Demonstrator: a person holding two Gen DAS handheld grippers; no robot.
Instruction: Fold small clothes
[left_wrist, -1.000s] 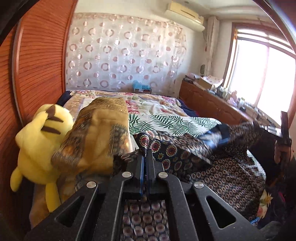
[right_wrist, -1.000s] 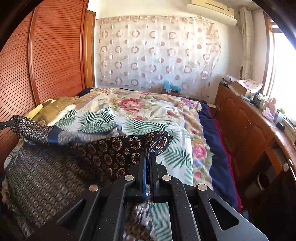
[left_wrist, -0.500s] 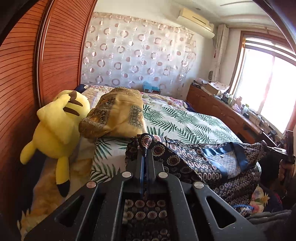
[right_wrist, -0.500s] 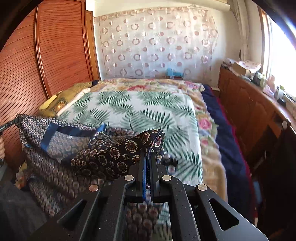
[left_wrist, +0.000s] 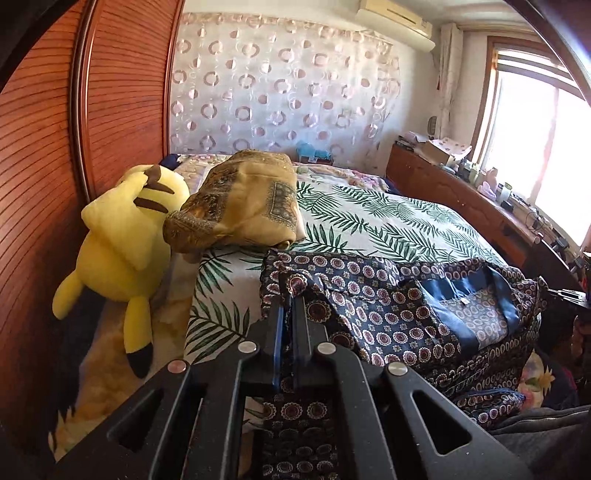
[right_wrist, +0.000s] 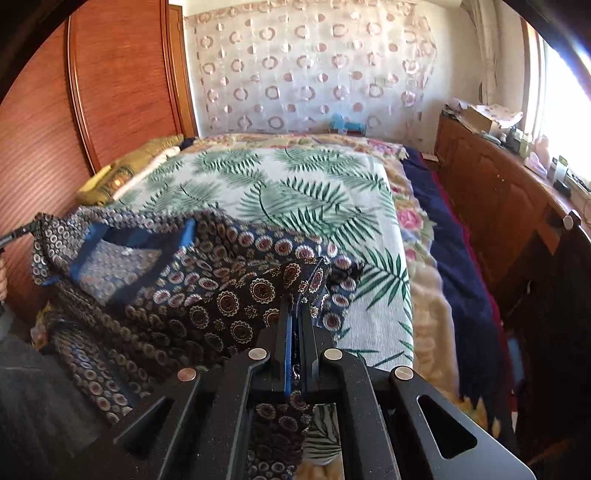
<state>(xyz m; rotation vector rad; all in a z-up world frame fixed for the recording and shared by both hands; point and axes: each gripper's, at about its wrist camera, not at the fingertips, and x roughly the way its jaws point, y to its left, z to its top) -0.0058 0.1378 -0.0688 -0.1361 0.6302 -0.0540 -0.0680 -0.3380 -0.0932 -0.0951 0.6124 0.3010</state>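
Observation:
A dark navy garment (left_wrist: 388, 314) with round medallion print and blue trim (left_wrist: 465, 302) lies spread across the near end of the bed. My left gripper (left_wrist: 290, 299) pinches its left corner low over the sheet. Its jaws are opening slightly, and the cloth is still between the pads. In the right wrist view the same garment (right_wrist: 221, 295) stretches off to the left. My right gripper (right_wrist: 295, 306) is shut on its right corner, which sticks up folded above the fingertips. More cloth hangs below both grippers.
The bed carries a palm-leaf sheet (right_wrist: 295, 184) over a floral blanket (right_wrist: 424, 280). A yellow plush toy (left_wrist: 122, 240) and a gold patterned pillow (left_wrist: 243, 199) lie at the left by the wooden wardrobe (left_wrist: 44, 147). A cluttered wooden sideboard (left_wrist: 461, 195) runs along the right under the window.
Both grippers have come down and forward with the garment. It hung stretched in the air before. Now it rests flat on the sheet.

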